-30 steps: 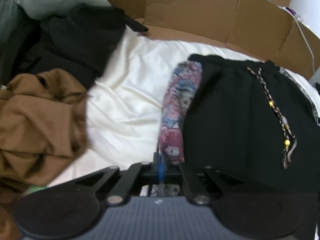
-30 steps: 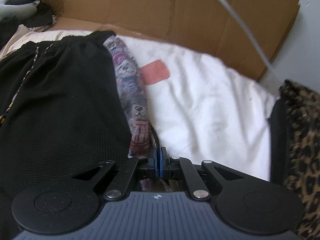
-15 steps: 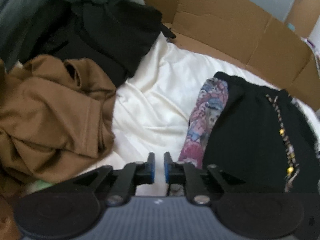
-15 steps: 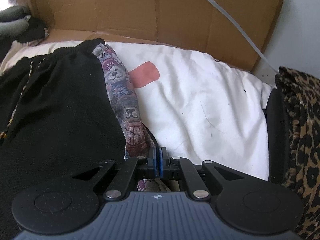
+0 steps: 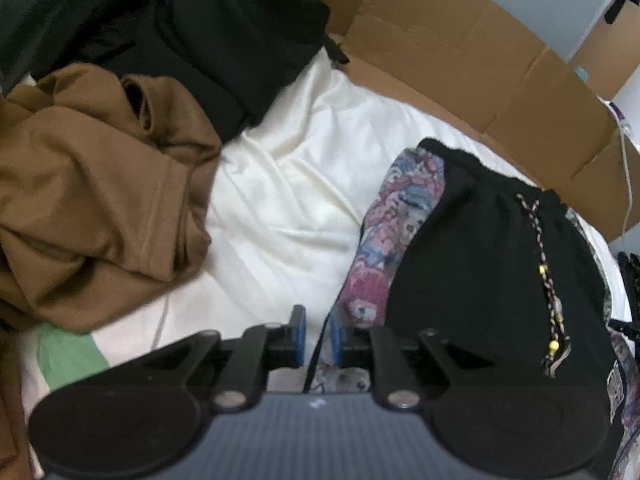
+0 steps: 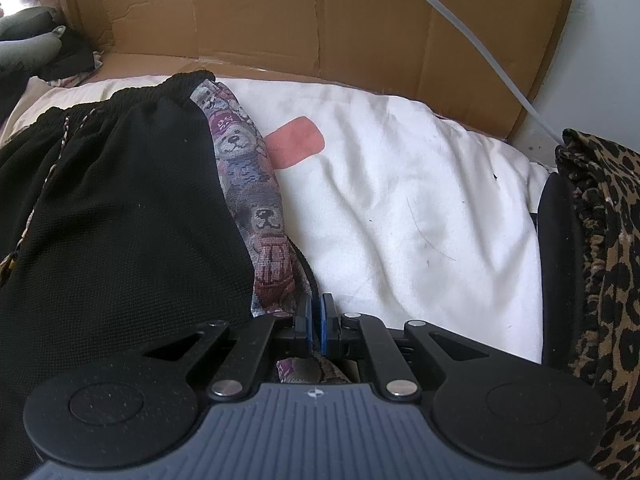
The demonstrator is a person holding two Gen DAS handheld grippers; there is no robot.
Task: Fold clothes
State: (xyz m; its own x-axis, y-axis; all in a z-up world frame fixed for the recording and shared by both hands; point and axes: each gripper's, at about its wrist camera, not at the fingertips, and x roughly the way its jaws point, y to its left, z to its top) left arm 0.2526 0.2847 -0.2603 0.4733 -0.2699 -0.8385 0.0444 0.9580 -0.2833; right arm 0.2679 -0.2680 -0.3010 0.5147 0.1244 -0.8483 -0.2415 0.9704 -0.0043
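Black shorts (image 5: 492, 264) with a bear-print side panel (image 5: 394, 232) and a beaded drawstring (image 5: 546, 276) lie flat on the white bedsheet (image 5: 296, 184). My left gripper (image 5: 318, 336) is open just off the panel's lower left edge, holding nothing; a thin dark cord runs under its gap. In the right wrist view the shorts (image 6: 120, 220) fill the left half, with the bear-print panel (image 6: 256, 200) along their right edge. My right gripper (image 6: 316, 328) sits at the panel's lower end, its pads a narrow gap apart, with cloth under them but not pinched.
A crumpled brown garment (image 5: 92, 200) and black clothes (image 5: 224, 40) are heaped at the left. Cardboard walls (image 6: 320, 20) ring the far side of the bed. A leopard-print item (image 6: 600, 260) sits at the right edge, and a pink patch (image 6: 296, 146) marks the sheet.
My left gripper opened, let go of the bear-print edge and drew back to the left. My right gripper's pads parted slightly from the cloth they were pinching.
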